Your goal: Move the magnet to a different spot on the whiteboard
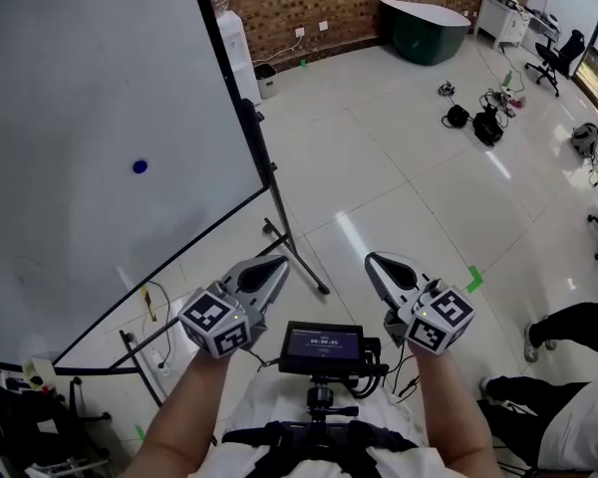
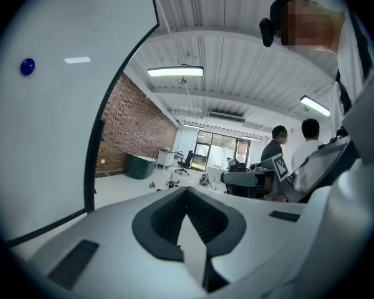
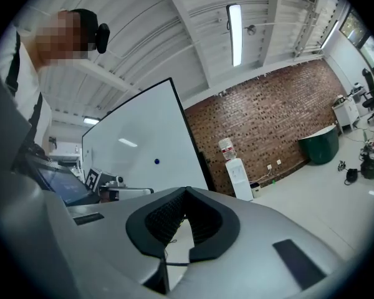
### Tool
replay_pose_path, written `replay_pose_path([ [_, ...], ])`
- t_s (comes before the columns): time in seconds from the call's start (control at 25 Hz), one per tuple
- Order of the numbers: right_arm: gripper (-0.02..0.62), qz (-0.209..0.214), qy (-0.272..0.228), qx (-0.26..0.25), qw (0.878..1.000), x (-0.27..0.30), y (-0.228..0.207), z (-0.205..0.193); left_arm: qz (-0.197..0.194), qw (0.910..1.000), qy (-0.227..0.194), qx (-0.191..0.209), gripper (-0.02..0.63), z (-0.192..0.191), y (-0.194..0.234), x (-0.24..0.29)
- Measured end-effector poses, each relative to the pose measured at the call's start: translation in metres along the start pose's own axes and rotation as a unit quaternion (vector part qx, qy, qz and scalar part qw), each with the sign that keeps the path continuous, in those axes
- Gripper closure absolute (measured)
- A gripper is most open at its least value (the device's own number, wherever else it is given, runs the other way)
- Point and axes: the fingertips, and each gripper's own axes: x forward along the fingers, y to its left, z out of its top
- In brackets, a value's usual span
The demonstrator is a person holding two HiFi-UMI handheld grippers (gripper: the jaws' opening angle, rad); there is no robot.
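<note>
The blue magnet (image 1: 140,166) sits on the whiteboard (image 1: 80,78), left of the board's middle and well apart from both grippers. In the head view it lies at about 10 o'clock from the left gripper (image 1: 274,265), whose jaws are pressed together with nothing between them. The right gripper (image 1: 379,265) is held beside it at 3 o'clock, farther from the board, and its jaws are likewise together and empty. Both grippers hang over the tiled floor (image 1: 409,167), just above a small monitor (image 1: 322,347) mounted at the person's chest. In the left gripper view the magnet shows far off at 10 o'clock; in the right gripper view it shows at 11 o'clock above the jaws.
</note>
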Motion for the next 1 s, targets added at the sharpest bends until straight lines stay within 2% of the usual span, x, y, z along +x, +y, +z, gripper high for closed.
replay_pose_path([
  [0.16,0.563,0.034,0.013,-0.015,0.999,0.055,0.001,0.012,0.028,0.9995,-0.011,0.01,0.597,0.016,0.049,-0.008],
  [0.44,0.564,0.104,0.02,-0.033,0.994,0.142,0.019,0.025,0.077,0.9964,-0.027,0.024,0.598,0.034,0.108,-0.039],
  [0.76,0.563,0.171,0.043,-0.038,0.984,0.207,0.039,0.025,0.143,0.9883,-0.033,0.039,0.598,0.052,0.151,-0.075],
  [1.0,0.563,0.217,0.059,-0.034,0.974,0.235,0.038,0.021,0.198,0.9788,-0.022,0.047,0.597,0.052,0.174,-0.077],
])
